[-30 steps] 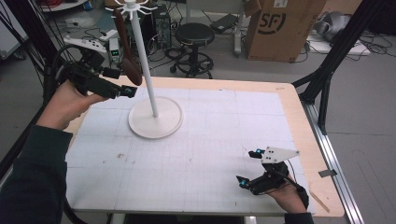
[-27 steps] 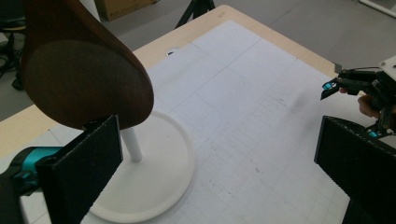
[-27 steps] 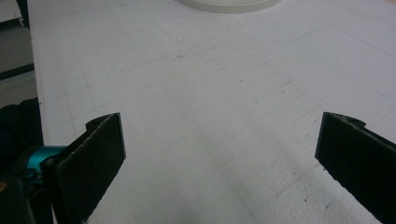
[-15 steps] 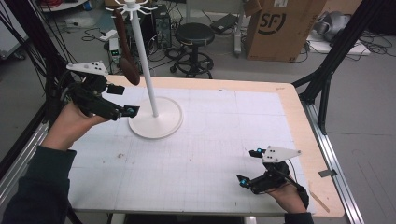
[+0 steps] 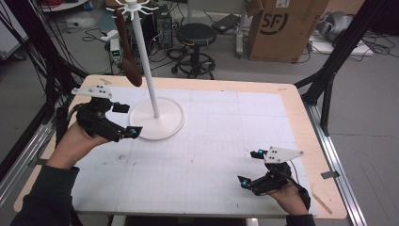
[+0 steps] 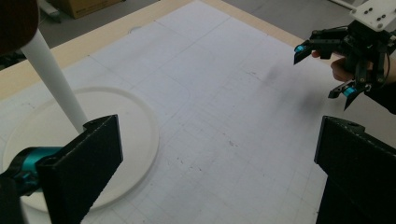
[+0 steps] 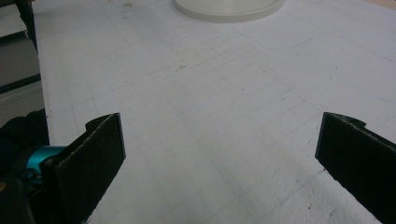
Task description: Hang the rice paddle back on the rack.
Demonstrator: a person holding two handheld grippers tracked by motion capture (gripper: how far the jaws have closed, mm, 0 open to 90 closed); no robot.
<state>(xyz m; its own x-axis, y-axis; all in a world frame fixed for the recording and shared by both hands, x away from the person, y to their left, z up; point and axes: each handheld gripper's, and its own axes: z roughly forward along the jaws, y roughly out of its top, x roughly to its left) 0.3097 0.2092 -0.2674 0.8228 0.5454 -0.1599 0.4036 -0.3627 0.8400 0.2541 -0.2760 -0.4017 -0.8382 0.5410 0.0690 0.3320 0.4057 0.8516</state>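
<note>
Beside the white stand's base (image 5: 157, 123) my left gripper (image 5: 126, 120) hangs released; near the table's (image 5: 211, 141) front edge my right gripper (image 5: 251, 167) rests, released too.

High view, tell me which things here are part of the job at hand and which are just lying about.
Part of the job:
brown spoon hanging from the rack's top
white rack, its round base on the table
left gripper, open, beside the base
right gripper, open, near the table's front edge

Just lying about:
black stool
cardboard box
floor cables
</note>
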